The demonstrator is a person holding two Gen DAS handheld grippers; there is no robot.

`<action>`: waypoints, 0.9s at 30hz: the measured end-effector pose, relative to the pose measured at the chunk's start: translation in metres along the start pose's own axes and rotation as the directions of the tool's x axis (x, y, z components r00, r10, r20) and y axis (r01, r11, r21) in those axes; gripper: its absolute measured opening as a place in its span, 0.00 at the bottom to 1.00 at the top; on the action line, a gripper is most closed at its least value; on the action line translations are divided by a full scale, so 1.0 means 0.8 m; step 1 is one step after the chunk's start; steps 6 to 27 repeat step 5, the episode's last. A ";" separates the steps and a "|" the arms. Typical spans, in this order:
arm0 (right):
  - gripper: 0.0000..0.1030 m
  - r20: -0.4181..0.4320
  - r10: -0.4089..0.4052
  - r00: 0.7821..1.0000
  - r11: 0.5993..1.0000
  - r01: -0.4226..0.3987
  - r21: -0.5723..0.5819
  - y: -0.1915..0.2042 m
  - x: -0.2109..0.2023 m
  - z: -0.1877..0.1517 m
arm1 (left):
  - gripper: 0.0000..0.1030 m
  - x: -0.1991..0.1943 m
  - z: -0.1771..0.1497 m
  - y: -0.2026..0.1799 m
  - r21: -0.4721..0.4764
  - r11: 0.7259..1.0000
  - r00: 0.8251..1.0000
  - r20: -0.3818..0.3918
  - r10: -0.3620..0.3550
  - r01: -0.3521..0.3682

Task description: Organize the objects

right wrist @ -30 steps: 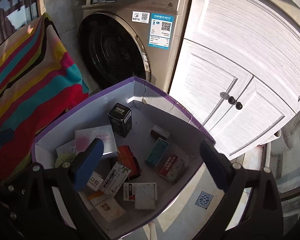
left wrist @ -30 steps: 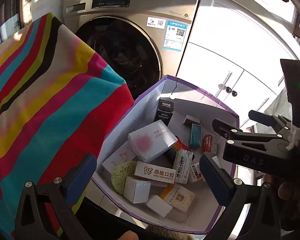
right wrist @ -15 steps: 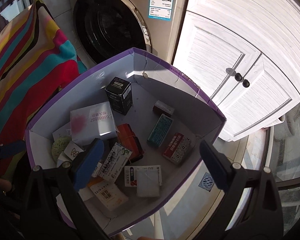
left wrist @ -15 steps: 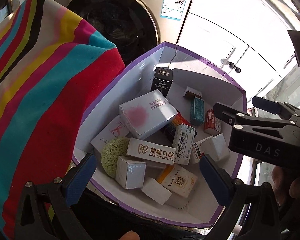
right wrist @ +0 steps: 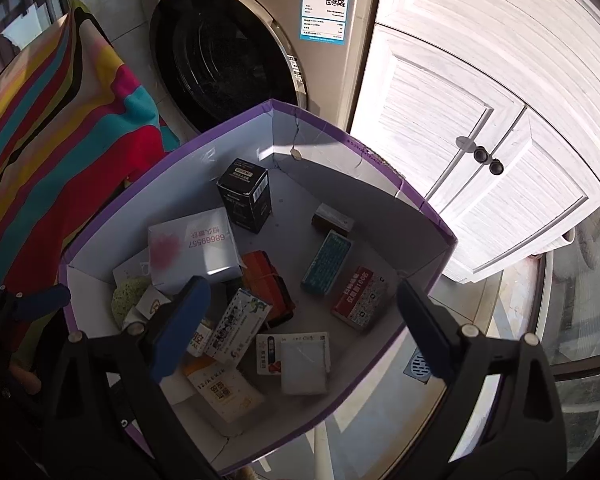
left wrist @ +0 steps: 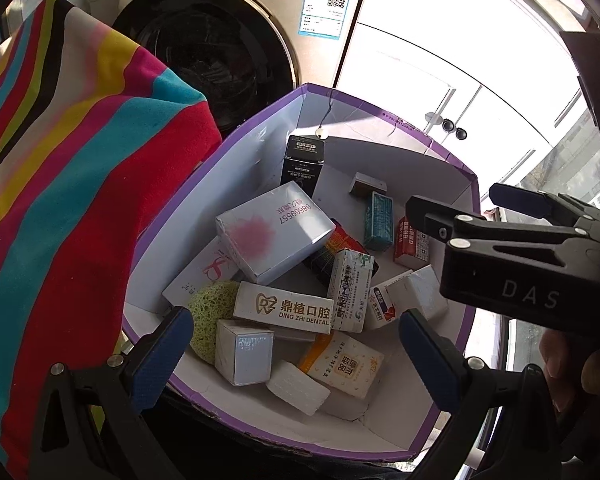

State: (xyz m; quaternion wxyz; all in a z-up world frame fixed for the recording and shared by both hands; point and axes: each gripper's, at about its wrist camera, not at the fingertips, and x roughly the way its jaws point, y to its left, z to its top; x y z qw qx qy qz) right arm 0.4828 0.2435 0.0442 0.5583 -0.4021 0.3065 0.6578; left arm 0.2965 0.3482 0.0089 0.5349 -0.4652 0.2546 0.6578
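Note:
A purple-edged cardboard box holds several small packages: a black carton, a white box with a pink blot, a teal box, a red-and-white box, a dental box and a green sponge. My left gripper is open and empty above the box's near edge. My right gripper is open and empty above the box; it also shows in the left wrist view at the right.
A striped cloth hangs over something to the left of the box. A front-loading washing machine stands behind it. White cabinet doors are to the right. A floor drain lies below the box.
Both grippers have moved closer to the box and tilted down, so the box and its contents fill more of each view. Both stay open and empty.

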 end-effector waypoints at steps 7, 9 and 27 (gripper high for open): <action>0.93 -0.002 -0.004 1.000 1.000 0.004 0.008 -0.003 0.001 0.001 | 1.00 -0.004 0.005 -0.008 0.015 1.000 0.999 0.033 -0.020 0.019; 0.93 -0.002 -0.004 1.000 1.000 0.004 0.008 -0.003 0.001 0.001 | 1.00 -0.004 0.005 -0.008 0.015 1.000 0.999 0.033 -0.020 0.019; 0.93 -0.002 -0.004 1.000 1.000 0.004 0.008 -0.003 0.001 0.001 | 1.00 -0.004 0.005 -0.008 0.015 1.000 0.999 0.033 -0.020 0.019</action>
